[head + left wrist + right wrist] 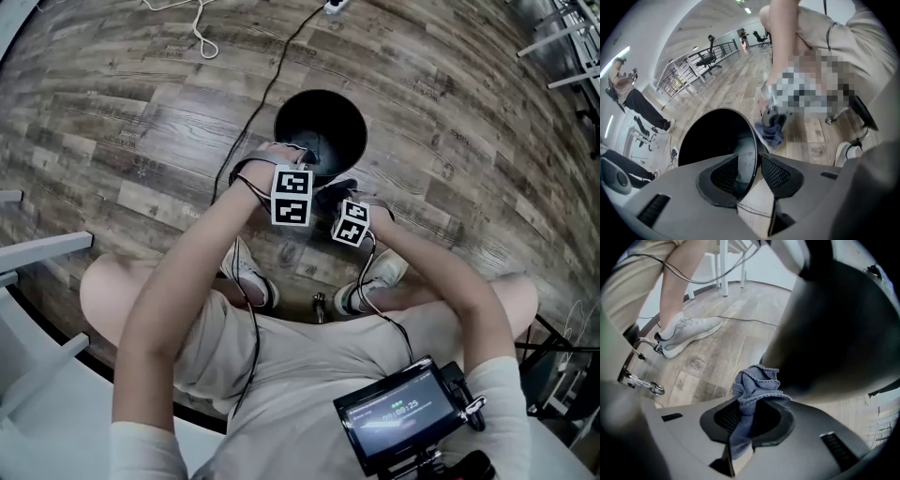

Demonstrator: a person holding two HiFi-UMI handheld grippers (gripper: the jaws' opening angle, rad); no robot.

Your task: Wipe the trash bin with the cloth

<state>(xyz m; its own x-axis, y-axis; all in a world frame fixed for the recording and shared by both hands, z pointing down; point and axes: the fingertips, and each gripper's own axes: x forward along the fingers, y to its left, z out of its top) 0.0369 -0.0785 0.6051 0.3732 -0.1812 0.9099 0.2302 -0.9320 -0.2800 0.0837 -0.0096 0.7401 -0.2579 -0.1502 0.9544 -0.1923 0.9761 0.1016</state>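
Note:
A black round trash bin (319,131) stands on the wood floor in front of the seated person's feet. My left gripper (298,157) is at its near rim. In the left gripper view the bin's thin wall (740,140) runs between the jaws of my left gripper (749,159), which stand apart and open around it. My right gripper (757,404) is shut on a bunched blue-grey cloth (756,380), held against the bin's dark outer side (834,333). From the left gripper view the cloth (771,135) shows beside the bin, low on its outside.
The person's two white shoes (248,277) (375,272) flank the space below the bin. A black cable (281,66) and a white cord (202,37) lie on the floor beyond. A chair caster (647,385) is near the right shoe. Railings and office chairs (708,58) stand far off.

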